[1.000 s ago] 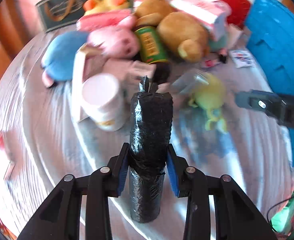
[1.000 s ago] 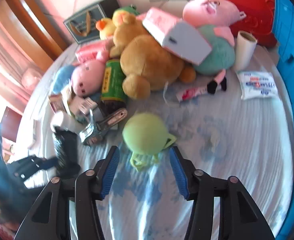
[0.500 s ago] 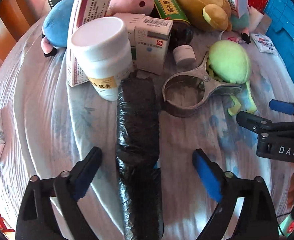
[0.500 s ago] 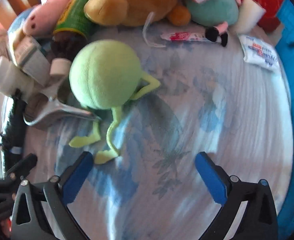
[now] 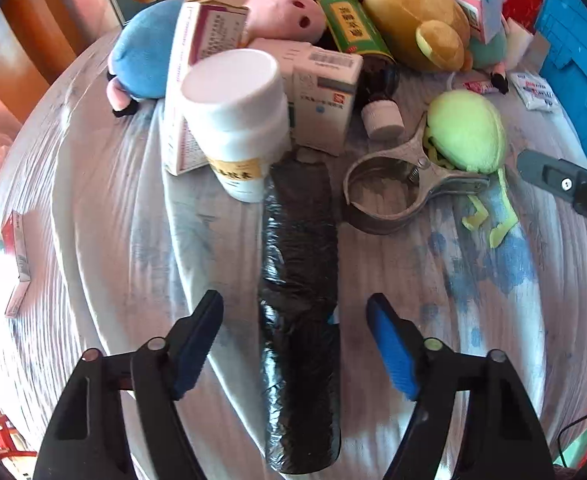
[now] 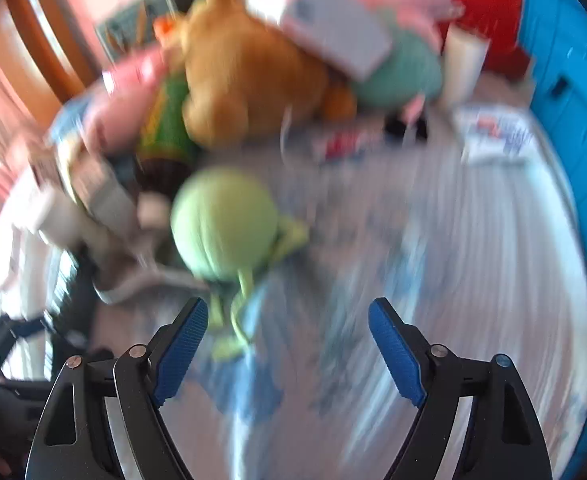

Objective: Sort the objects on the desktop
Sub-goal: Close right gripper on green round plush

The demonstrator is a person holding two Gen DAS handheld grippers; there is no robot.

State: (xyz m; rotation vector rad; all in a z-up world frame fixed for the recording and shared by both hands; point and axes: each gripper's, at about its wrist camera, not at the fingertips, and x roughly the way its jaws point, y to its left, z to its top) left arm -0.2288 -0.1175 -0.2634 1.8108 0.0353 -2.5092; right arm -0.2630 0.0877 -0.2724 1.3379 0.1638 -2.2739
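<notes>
Left gripper (image 5: 295, 344) fingers apart, straddling black wrapped roll (image 5: 299, 320) lying on tablecloth (image 5: 113, 240). Right gripper (image 6: 289, 344) fingers apart, empty, near green plush (image 6: 223, 222).

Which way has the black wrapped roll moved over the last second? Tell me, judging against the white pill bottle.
Yes. The black wrapped roll was held upright; it now lies flat on the tablecloth, its far end beside the white pill bottle, between the open left gripper fingers.

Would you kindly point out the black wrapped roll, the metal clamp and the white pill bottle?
black wrapped roll (image 5: 299, 308): left wrist view, middle of its length.
metal clamp (image 5: 377, 222): left wrist view, near rim of its ring.
white pill bottle (image 5: 237, 120): left wrist view, side of its cap.
</notes>
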